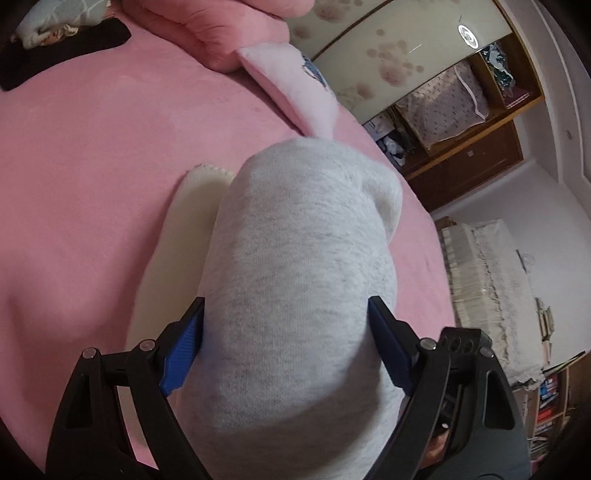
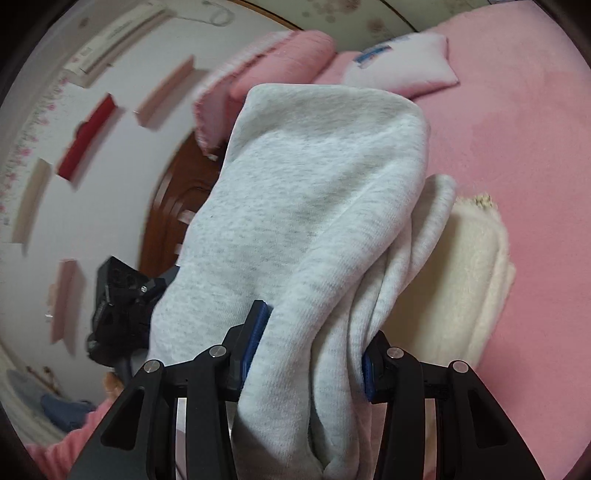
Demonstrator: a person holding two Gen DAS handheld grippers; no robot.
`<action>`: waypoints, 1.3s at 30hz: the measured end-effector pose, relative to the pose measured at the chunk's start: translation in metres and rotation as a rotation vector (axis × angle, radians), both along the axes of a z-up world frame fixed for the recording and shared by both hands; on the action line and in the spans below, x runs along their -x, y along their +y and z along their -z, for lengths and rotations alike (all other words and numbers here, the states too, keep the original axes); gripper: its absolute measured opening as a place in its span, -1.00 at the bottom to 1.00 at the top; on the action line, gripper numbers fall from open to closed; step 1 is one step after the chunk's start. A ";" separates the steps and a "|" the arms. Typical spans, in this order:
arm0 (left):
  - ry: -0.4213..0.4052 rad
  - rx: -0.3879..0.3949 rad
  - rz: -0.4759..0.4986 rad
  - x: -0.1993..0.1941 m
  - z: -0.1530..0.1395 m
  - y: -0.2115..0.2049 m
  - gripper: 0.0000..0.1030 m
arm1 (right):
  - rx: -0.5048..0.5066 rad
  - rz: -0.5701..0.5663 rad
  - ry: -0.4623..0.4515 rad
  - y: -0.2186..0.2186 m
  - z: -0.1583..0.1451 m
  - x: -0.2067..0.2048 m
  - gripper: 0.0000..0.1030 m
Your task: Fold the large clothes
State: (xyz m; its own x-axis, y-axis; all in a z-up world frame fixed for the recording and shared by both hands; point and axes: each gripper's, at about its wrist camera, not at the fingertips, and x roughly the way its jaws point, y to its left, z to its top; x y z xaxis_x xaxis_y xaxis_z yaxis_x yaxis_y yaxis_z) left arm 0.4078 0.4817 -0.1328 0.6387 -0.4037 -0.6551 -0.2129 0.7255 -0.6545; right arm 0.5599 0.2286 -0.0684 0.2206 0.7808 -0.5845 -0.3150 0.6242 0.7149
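No readable writing anywhere: the pale pink pillow (image 2: pixel 402 62) carries a blue printed patch, but its lettering is too small and blurred to make out, and the book spines on the low shelf (image 1: pixel 550 402) at the right edge of the left wrist view are illegible too. The surface is a bed with a pink fleece sheet (image 1: pixel 92 184), a rolled pink blanket (image 1: pixel 207 29) and the pillow lying at its far side, and a black cloth (image 1: pixel 62 48) near the corner. A cream fleece garment (image 2: pixel 469 266) lies flat on the sheet, just beside and partly under the held bundle. The light grey sweatshirt (image 1: pixel 295 277) is bunched into a thick roll above the sheet, held from both ends. The left gripper (image 1: pixel 286 345) is clamped on it with the jaws wide, blue pads pressing either side of the roll; the right gripper (image 2: pixel 312 354) is clamped on a narrower gathered part (several folds squeezed between the pads). The room shows a wooden wardrobe (image 1: pixel 461 110) with floral sliding panels and open compartments stuffed with bedding, a lace-covered stack (image 1: pixel 491 288) beside the bed, white walls, a wall air conditioner (image 2: pixel 118 40), a brown wooden door (image 2: pixel 177 214), and motion-blurred red and pink wall shelves
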 end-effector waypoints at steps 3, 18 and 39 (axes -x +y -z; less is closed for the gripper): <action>-0.085 -0.007 -0.007 0.007 0.023 0.012 0.71 | 0.000 0.000 -0.056 -0.015 0.029 -0.001 -0.15; -0.054 -0.411 -0.486 0.126 -0.056 -0.072 0.80 | 0.127 0.126 0.006 -0.034 -0.017 0.055 0.89; 0.186 -0.544 -0.092 0.426 -0.096 -0.459 0.80 | 0.651 0.298 0.007 -0.397 -0.130 0.513 0.99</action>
